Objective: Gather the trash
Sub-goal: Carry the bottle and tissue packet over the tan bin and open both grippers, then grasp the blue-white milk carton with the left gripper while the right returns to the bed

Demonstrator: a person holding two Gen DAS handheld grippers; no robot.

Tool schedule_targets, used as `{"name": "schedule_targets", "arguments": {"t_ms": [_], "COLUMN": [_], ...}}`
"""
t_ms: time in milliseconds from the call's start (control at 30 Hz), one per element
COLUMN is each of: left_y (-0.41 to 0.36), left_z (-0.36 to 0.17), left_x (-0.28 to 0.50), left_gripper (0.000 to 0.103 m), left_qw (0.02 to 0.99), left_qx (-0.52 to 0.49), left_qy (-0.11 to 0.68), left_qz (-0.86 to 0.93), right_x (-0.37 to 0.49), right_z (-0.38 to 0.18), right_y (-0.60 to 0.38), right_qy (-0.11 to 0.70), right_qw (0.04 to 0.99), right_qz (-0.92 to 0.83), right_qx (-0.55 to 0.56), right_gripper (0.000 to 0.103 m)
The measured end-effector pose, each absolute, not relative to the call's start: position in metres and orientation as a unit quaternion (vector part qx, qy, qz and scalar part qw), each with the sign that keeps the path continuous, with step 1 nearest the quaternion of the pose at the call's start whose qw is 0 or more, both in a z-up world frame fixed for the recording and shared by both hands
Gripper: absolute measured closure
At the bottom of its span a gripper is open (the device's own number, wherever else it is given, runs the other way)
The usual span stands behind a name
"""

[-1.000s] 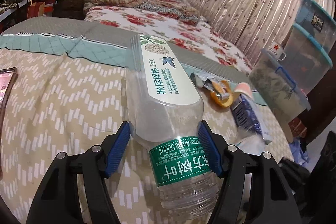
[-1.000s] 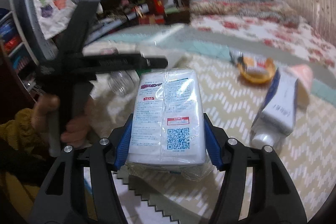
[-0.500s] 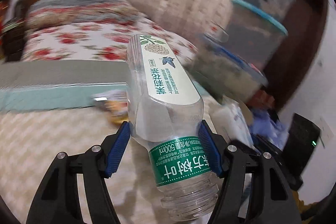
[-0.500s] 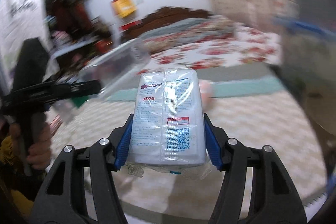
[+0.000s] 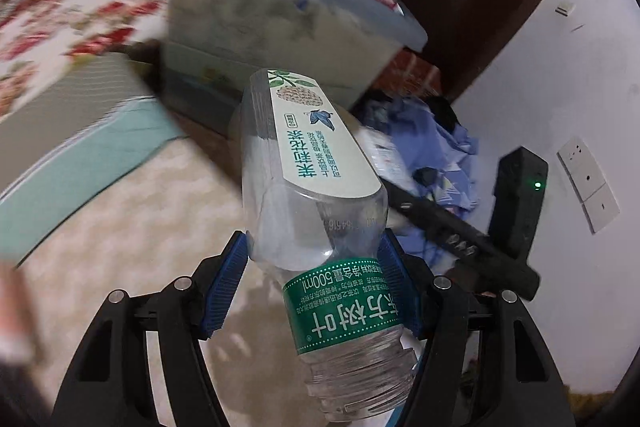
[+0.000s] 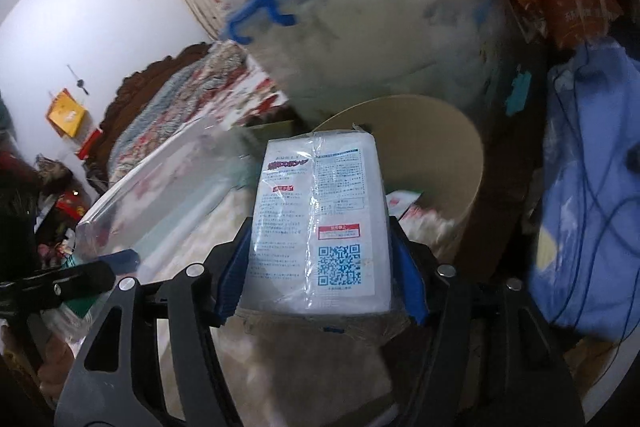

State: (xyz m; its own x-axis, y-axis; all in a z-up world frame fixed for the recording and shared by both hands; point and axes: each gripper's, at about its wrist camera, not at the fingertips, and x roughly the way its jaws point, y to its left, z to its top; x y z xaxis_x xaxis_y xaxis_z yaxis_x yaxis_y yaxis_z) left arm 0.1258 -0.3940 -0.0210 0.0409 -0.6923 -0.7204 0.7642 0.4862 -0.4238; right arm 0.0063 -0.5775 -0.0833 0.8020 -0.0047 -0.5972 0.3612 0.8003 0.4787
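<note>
While your left claw point(image 5: 316, 285) clamps a clear empty bottle point(image 5: 316, 211) by its green-labelled neck end, base pointing far, your right claw point(image 6: 320, 277) is opening around a white plastic-wrapped pack point(image 6: 320, 223) between its pads, tilted down just near of a tan round bin point(image 6: 432, 147).
</note>
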Motion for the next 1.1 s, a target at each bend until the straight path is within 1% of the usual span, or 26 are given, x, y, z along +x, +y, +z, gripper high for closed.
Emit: {"name": "schedule_targets", "arguments": {"t_ms": [67, 100, 167, 233, 433, 600, 733, 867, 933, 1000, 1100], "left_y": [-0.428, -0.439, -0.444, -0.434, -0.385, -0.307, -0.216, -0.124, -0.085, -0.06, -0.05], "left_z": [-0.035, -0.042, -0.046, -0.044, -0.014, 0.012, 0.021, 0.014, 0.005, -0.006, -0.02], "left_x": [0.132, 0.137, 0.145, 0.148, 0.139, 0.12, 0.115, 0.116, 0.116, 0.113, 0.107], "left_gripper": [0.036, 0.031, 0.031, 0.031, 0.031, 0.031, 0.031, 0.032, 0.032, 0.032, 0.032], "left_qw": [0.712, 0.723, 0.728, 0.726, 0.746, 0.77, 0.806, 0.843, 0.852, 0.854, 0.85], "left_qx": [0.056, 0.067, 0.061, 0.038, 0.014, -0.002, -0.037, -0.071, -0.086, -0.095, -0.096], "left_qy": [0.484, 0.488, 0.496, 0.498, 0.464, 0.43, 0.412, 0.413, 0.423, 0.434, 0.447], "left_qz": [-0.506, -0.485, -0.469, -0.473, -0.478, -0.471, -0.424, -0.338, -0.297, -0.272, -0.262], "right_x": [0.017, 0.015, 0.012, 0.009, -0.006, 0.0, 0.013, 0.035, 0.044, 0.053, 0.067], "right_z": [-0.087, -0.088, -0.086, -0.085, -0.096, -0.079, -0.071, -0.071, -0.072, -0.073, -0.076], "right_y": [-0.594, -0.602, -0.61, -0.616, -0.607, -0.572, -0.54, -0.495, -0.472, -0.446, -0.395], "right_qy": [0.301, 0.289, 0.271, 0.252, 0.239, 0.234, 0.241, 0.269, 0.282, 0.298, 0.328], "right_qw": [0.896, 0.895, 0.895, 0.897, 0.89, 0.899, 0.905, 0.899, 0.897, 0.893, 0.885], "right_qz": [-0.12, -0.132, -0.134, -0.139, -0.113, -0.069, -0.028, 0.026, 0.047, 0.07, 0.113], "right_qx": [0.303, 0.312, 0.326, 0.336, 0.372, 0.363, 0.35, 0.344, 0.337, 0.329, 0.311], "right_gripper": [0.02, 0.02, 0.02, 0.02, 0.02, 0.021, 0.025, 0.03, 0.031, 0.031, 0.034]}}
